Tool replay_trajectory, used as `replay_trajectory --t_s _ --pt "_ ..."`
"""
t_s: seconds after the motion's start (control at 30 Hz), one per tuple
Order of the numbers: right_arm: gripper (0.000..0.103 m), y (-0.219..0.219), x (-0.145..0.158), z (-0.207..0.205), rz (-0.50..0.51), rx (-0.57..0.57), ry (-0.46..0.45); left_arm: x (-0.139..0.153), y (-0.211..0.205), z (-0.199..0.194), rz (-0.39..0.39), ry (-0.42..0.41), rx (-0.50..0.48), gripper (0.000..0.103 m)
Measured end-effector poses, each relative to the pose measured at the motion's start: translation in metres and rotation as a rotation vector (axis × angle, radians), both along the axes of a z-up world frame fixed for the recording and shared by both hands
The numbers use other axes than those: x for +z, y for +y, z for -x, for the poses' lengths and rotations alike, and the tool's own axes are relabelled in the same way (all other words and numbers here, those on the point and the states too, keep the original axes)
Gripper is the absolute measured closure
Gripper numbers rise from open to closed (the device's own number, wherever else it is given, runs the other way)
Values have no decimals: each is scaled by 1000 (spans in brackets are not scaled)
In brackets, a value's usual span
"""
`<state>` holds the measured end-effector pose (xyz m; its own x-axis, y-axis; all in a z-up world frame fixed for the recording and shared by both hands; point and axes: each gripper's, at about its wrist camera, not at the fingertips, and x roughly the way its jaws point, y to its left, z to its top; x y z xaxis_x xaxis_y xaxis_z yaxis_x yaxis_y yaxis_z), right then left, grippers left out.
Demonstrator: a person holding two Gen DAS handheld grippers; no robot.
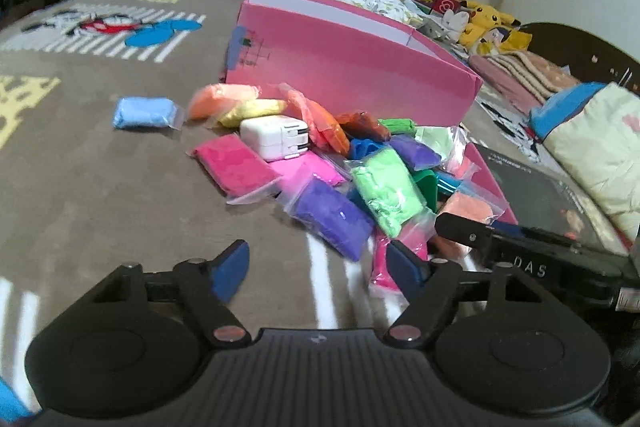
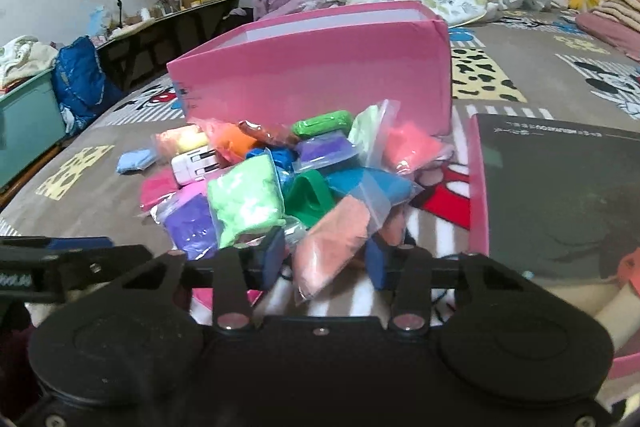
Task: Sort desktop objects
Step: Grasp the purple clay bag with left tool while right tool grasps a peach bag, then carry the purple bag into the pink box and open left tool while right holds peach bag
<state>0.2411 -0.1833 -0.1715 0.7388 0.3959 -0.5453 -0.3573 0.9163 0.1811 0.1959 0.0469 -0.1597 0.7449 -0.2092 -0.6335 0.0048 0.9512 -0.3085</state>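
At the bottom of the left wrist view the left gripper (image 1: 318, 269) hovered low over the bed blanket (image 1: 100, 187), its jaws spread wide with nothing between them. In the right wrist view the right gripper (image 2: 324, 263) sat low at the bottom centre, jaws narrowed around the lower end of a salmon clay bag (image 2: 334, 239), which looked pinched between the blue pads, its long axis running up toward the upper right of the frame.

Beyond the jaws lay one heap of bagged clay: two purple bags could be counted, one light green bag (image 1: 386, 193) with its long axis running from lower right to upper left, one magenta bag (image 1: 236, 167), and one white charger (image 1: 276, 137) with its prongs pointing right. One light blue bag (image 1: 144, 111) lay apart at centre left. Farthest stood one pink box (image 1: 352, 63), upright behind the heap
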Motion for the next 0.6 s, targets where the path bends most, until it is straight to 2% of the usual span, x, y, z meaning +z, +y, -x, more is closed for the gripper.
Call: replay_trajectory --t_s 0.07,0.2,0.33,0.6 --pt "78 -2 -2 -1 -16 7 2 -2 -1 -5 13 1 3 35" --pt "85 -1 -5 -1 -26 32 12 -7 -2 -16 70 14 8 43" --pt "87 -3 -8 -2 -40 39 19 -12 -1 -24 128 8 26 46" --pt "87 -3 -11 -5 -63 27 5 -13 -2 -26 116 -20 73 77"
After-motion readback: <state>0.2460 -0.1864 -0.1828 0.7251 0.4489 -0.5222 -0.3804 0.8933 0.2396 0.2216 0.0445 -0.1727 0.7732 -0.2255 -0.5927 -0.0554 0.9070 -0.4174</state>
